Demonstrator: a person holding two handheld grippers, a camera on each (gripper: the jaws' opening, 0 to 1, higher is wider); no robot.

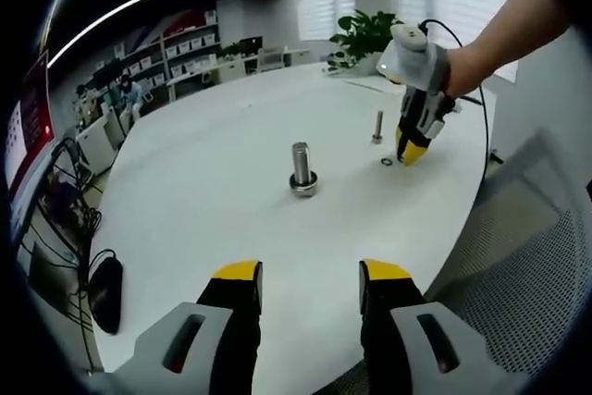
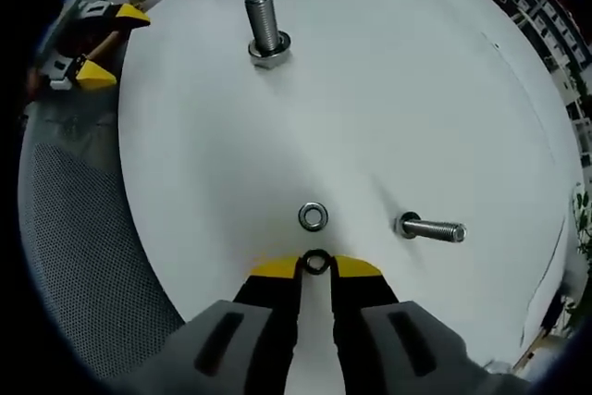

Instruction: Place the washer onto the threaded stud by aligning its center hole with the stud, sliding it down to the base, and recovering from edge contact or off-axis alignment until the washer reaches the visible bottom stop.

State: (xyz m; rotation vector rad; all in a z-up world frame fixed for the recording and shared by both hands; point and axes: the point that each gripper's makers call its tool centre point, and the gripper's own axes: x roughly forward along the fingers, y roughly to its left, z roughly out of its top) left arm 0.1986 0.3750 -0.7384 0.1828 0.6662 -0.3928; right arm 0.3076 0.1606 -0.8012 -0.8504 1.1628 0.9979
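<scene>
My right gripper (image 2: 316, 268) is low over the white table (image 2: 416, 90), its yellow-tipped jaws shut on a small metal washer (image 2: 316, 261) at the tips. A second washer (image 2: 314, 216) lies flat just ahead of it. A thin threaded stud (image 2: 430, 228) stands to the right of that washer. A thick threaded stud (image 2: 266, 30) on a wide base stands farther off. In the left gripper view the right gripper (image 1: 410, 150), in a person's hand, points down next to the loose washer (image 1: 387, 162) and the thin stud (image 1: 377, 127). My left gripper (image 1: 311, 273) is open near the table's edge, facing the thick stud (image 1: 302, 168).
The round table (image 1: 203, 201) has a grey mesh chair (image 1: 546, 265) at its right edge. A black mouse and cables (image 1: 104, 289) lie at the left. Potted plants (image 1: 365, 34), shelves and desks stand beyond the far side.
</scene>
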